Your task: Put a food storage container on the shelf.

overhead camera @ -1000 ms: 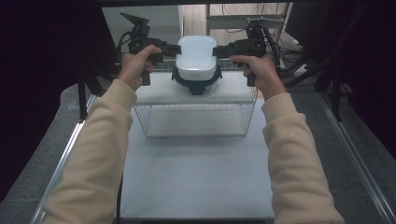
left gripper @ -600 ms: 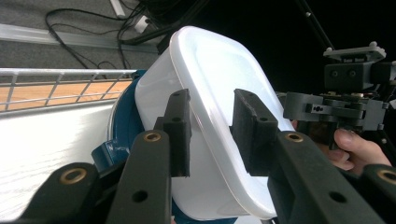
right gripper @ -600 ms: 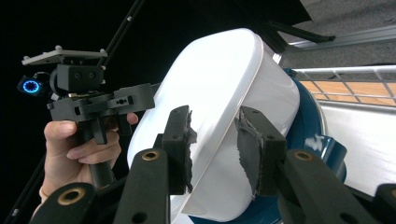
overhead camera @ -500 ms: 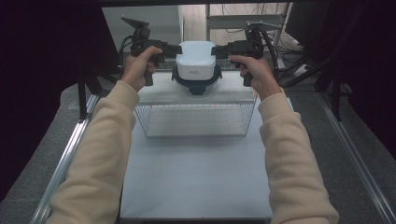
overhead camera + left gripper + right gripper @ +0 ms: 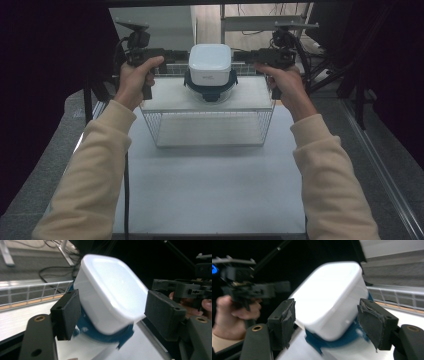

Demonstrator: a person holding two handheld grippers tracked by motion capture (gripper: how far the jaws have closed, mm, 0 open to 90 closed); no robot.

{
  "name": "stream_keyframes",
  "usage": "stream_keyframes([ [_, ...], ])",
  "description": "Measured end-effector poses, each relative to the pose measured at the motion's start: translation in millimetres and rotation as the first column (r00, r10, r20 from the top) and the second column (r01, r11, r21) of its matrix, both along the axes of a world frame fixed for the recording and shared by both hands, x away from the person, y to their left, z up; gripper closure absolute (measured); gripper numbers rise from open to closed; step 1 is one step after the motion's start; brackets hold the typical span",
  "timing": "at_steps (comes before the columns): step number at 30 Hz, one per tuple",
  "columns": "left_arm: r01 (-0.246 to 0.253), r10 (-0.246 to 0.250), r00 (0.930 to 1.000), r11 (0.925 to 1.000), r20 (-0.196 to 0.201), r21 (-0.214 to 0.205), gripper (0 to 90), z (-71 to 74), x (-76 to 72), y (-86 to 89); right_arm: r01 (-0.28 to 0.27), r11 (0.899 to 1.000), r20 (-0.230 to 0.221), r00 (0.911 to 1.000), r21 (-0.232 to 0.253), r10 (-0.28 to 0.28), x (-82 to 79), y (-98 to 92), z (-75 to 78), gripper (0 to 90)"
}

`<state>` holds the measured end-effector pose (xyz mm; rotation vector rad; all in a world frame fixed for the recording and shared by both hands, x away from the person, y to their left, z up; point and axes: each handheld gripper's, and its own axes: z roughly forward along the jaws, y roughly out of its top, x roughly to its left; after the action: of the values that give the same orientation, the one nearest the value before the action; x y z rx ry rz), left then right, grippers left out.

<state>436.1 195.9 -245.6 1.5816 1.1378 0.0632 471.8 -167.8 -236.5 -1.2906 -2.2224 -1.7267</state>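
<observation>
Left hand-held gripper (image 5: 176,54): jaws apart, having just been opening; the tub (image 5: 210,64) sits between its pads (image 5: 65,313) with a gap on the right side, contact on the left unclear through blur. The tub, white and upside down, rests on a blue-rimmed clear container (image 5: 210,89) on top of the wire rack (image 5: 210,120) at the far end of the worktop (image 5: 210,190); released there, I judge, as a stack. Right hand-held gripper (image 5: 245,55): jaws apart, also just opening, pads (image 5: 375,326) clear of the tub. Container contents hidden; both gripper views smeared.

A white tub (image 5: 110,292) stacked on a blue-lidded container (image 5: 105,336) sits between the just-opened jaws, untouched.
</observation>
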Motion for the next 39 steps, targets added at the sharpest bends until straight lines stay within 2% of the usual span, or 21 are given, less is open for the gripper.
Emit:
stream_keyframes([
  [3,-0.001,0.001,0.9998,0.9999,0.019,0.012,27.6,-7.7,-13.5,5.1,-0.005,0.999,0.035,0.9994,-0.046,0.007,-12.2,-7.4,-7.2,29.2],
  [8,-0.001,-0.003,0.9981,0.9974,0.061,0.071,27.1,-23.7,-39.3,11.4,-0.021,0.996,0.082,0.9963,-0.083,0.028,-40.0,-21.4,-23.8,28.4],
  [13,0.014,-0.020,0.9970,0.9967,0.075,0.080,26.9,-44.8,-65.6,15.5,-0.012,0.991,0.128,0.9914,-0.134,0.029,-64.2,-33.4,-41.0,27.4],
  [16,0.025,-0.031,0.9962,0.9966,0.081,0.079,26.8,-55.4,-77.5,16.5,-0.006,0.989,0.148,0.9886,-0.145,0.027,-77.0,-42.0,-52.4,27.0],
  [19,0.040,-0.045,0.9959,0.9971,0.079,0.065,26.8,-68.2,-88.7,17.5,-0.010,0.988,0.156,0.9873,-0.153,0.034,-85.8,-48.2,-63.5,27.0],
  [24,0.045,-0.053,0.9950,0.9943,0.085,0.097,26.4,-89.4,-104.9,16.0,-0.010,0.988,0.156,0.9872,-0.154,0.035,-99.4,-58.9,-82.1,27.0],
  [27,0.053,-0.061,0.9954,0.9932,0.074,0.104,26.2,-103.4,-112.3,16.1,-0.011,0.989,0.152,0.9879,-0.151,0.034,-107.5,-64.1,-94.6,27.0],
  [33,0.045,-0.054,0.9974,0.9849,0.049,0.167,23.8,-136.7,-126.6,15.4,0.016,0.984,0.150,0.9886,-0.177,0.011,-122.6,-71.7,-121.3,26.4],
  [37,0.033,-0.041,0.9987,0.9753,0.032,0.218,22.1,-162.1,-136.0,19.9,0.021,0.976,0.134,0.9909,-0.216,0.009,-131.6,-74.2,-142.6,25.0],
  [39,0.033,-0.038,0.9991,0.9727,0.018,0.230,21.5,-173.0,-139.5,21.3,0.027,0.973,0.128,0.9918,-0.230,0.003,-134.8,-75.3,-152.8,24.3],
])
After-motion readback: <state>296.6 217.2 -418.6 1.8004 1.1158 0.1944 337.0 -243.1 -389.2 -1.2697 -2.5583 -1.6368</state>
